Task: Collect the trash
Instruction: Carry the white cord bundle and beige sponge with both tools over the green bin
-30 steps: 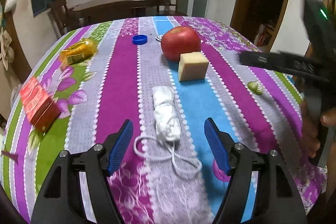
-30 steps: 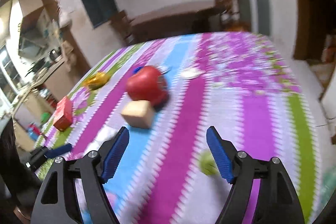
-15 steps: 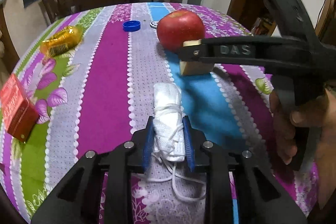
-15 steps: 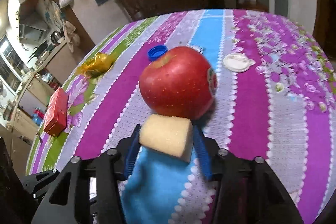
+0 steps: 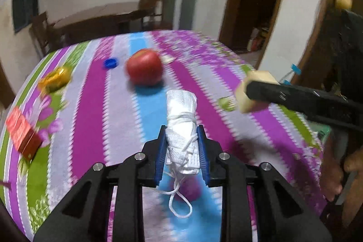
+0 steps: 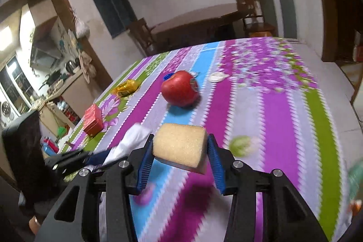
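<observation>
My left gripper is shut on a rolled white face mask, lifted off the striped tablecloth, its ear loop dangling below. My right gripper is shut on a yellow sponge block, also held above the cloth. In the left wrist view that sponge shows at the right, pinched by the other gripper's black finger. In the right wrist view the mask pokes out at the lower left. A small green scrap lies on the cloth to the right of the sponge.
A red apple sits mid-table with a blue bottle cap behind it. A gold wrapper and a red box lie near the left edge. A white lid rests beyond the apple. A hand grips the right tool.
Both grippers closed from wide open, the left on the mask and the right on the sponge. Both have since lifted their loads off the cloth, and the sponge has moved away from the apple.
</observation>
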Tool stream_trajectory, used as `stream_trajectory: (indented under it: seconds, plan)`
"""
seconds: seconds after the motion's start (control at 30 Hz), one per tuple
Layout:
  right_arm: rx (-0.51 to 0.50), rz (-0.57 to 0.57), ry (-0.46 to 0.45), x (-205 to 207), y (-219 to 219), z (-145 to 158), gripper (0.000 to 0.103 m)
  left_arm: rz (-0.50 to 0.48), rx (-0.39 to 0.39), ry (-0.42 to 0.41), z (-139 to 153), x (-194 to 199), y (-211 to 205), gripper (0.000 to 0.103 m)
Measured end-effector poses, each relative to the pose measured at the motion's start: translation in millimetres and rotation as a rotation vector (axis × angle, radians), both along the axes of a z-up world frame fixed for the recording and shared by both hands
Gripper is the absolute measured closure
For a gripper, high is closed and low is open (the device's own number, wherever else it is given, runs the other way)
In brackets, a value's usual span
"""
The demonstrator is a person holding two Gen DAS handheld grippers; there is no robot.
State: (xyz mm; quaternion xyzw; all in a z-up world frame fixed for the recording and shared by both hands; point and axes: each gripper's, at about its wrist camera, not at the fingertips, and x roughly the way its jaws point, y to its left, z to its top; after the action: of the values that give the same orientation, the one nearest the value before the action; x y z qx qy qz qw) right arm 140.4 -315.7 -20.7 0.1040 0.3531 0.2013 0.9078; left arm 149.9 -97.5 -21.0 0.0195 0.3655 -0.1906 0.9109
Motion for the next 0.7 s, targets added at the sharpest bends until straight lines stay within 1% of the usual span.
stream_trajectory:
  seconds: [0.07,0.2,0.27,0.33,0.37,0.47,0.5,0.6,0.7]
  plan:
    - [-0.008,-0.036,-0.015,-23.1,-25.5,8.7,0.056,-0.042,0.013,-0.017,6.5,0.6,-22.2,0.078]
    - [-0.021,-0.167,-0.024,-68.4,-98.8,27.8,0.056,-0.161,0.014,-0.027,18.7,4.4,-78.3,0.078]
    - [-0.038,-0.249,-0.025,-86.2,-135.1,34.8,0.056,-0.219,0.018,-0.026,22.5,6.6,-106.6,0.078]
    - [-0.047,-0.361,-0.022,-108.6,-183.5,41.9,0.056,-0.286,0.03,-0.029,25.2,9.1,-141.6,0.078]
    - [-0.045,-0.392,-0.02,-115.2,-197.5,43.0,0.056,-0.329,0.039,-0.031,26.0,9.2,-161.9,0.078]
    - [-0.064,-0.546,-0.001,-144.9,-259.5,44.1,0.056,-0.425,0.076,-0.047,24.2,5.3,-213.7,0.078]
    - [-0.065,-0.577,0.009,-151.6,-274.7,42.5,0.056,-0.462,0.087,-0.052,22.7,3.5,-231.9,0.078]
    - [-0.091,-0.664,0.046,-169.8,-314.5,35.0,0.056,-0.531,0.102,-0.065,17.9,-0.4,-275.6,0.078]
    - [-0.103,-0.708,0.086,-183.3,-342.5,23.3,0.056,-0.585,0.102,-0.077,11.6,-8.8,-312.5,0.078]
